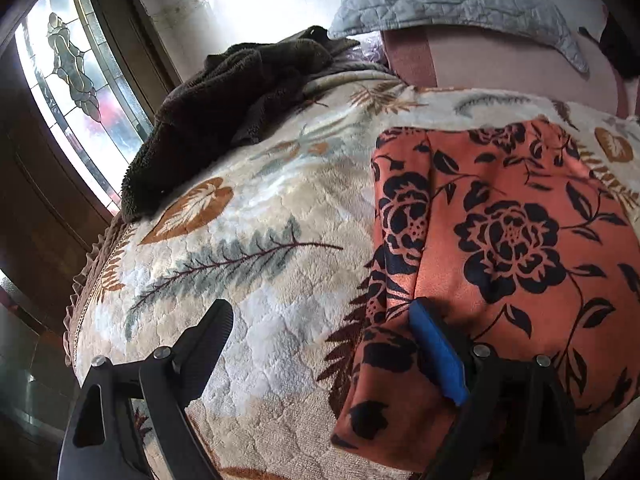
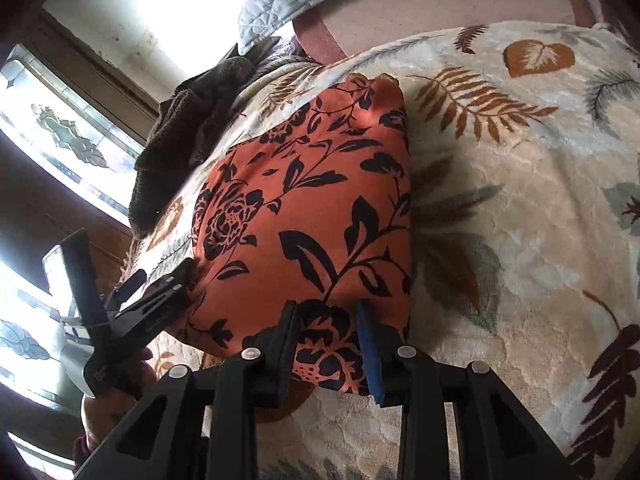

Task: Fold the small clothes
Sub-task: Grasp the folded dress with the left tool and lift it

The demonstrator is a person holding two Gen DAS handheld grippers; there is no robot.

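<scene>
An orange garment with a black flower print (image 1: pixel 504 232) lies folded on the leaf-patterned blanket (image 1: pixel 256 248). My left gripper (image 1: pixel 320 332) is open; its blue-padded finger (image 1: pixel 436 352) rests on the garment's near left edge, the other finger is over the blanket. In the right wrist view my right gripper (image 2: pixel 328 344) has its two fingers around the near edge of the garment (image 2: pixel 312 208), fabric between the pads, with a gap left. The left gripper also shows in the right wrist view (image 2: pixel 160 296) at the garment's left side.
A dark brown fuzzy garment (image 1: pixel 224 120) lies heaped at the bed's far left. A grey quilted pillow (image 1: pixel 452 4) and a pink headboard (image 1: pixel 500 64) are at the back. A stained-glass window (image 1: pixel 72 80) is on the left, past the bed edge.
</scene>
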